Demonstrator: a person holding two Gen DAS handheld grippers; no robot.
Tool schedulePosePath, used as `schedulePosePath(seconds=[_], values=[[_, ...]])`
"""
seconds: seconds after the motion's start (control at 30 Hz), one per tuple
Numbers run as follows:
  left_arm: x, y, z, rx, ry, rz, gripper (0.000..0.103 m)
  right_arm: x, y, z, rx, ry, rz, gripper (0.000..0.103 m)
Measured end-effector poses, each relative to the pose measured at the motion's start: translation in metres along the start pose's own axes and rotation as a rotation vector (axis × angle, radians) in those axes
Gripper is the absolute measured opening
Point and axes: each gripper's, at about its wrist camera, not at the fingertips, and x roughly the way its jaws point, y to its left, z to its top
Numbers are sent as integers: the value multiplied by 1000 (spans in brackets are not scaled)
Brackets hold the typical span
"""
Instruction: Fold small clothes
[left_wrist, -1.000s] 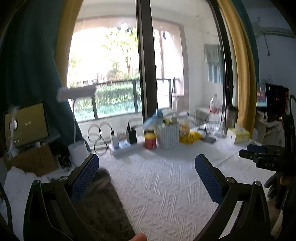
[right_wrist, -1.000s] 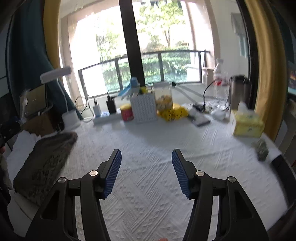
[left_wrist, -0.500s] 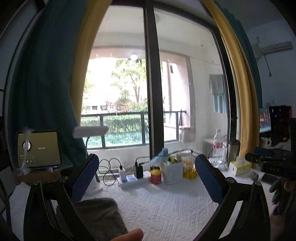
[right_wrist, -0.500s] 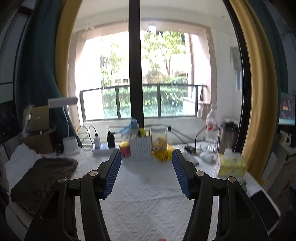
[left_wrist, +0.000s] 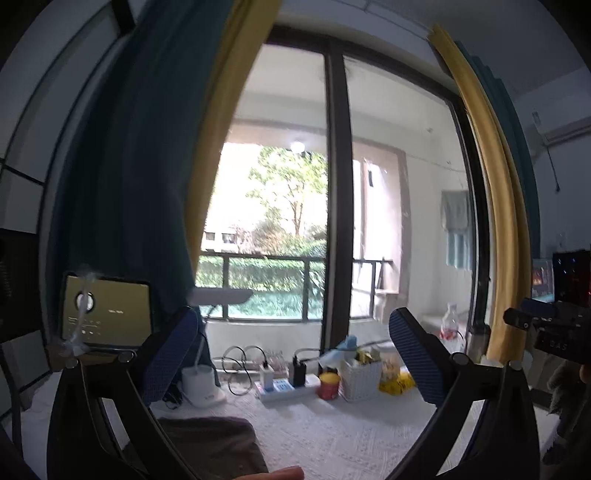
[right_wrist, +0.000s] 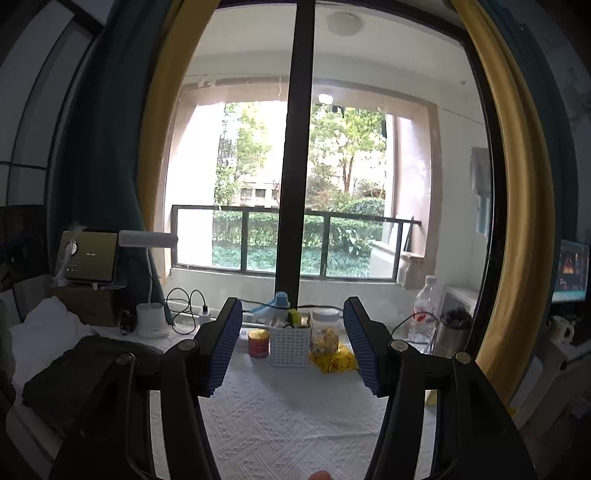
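A dark grey-brown folded garment lies on the white textured tablecloth, low in the left wrist view; the right wrist view has the garment at the table's left side. My left gripper is held level above the table, open, nothing between its blue pads. My right gripper is also level and open with nothing between its pads. The right gripper shows at the right edge of the left wrist view. Both point toward the window, well above the cloth.
Along the table's far edge stand a white desk lamp, a power strip, a red tin, a white basket, a snack jar, a water bottle and a kettle. A tablet is propped at the left.
Both grippers have risen and tilted up from the table toward the window; the tablecloth and garment have slid to the bottom of each view. Both stay open.
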Motion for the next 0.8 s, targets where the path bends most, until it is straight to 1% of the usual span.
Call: schedulePosePath(seconds=[0.17,0.37,0.47,0.6,0.8], values=[[-5,13,5,3,-11,56,102,-6,6,15,8,-34,-17,60],[-7,37,7,-34,11,100,102,-10,15,26,12,-66,11,60],[-6,43,5,-36,22,107,102,-9,21,30,11,-75,22,61],[-3,51,0,-57,56,104,102,-4,25,26,6,-64,28,61],[4,51,-6,-45,82,118,102,9,24,17,9,-21,25,61]])
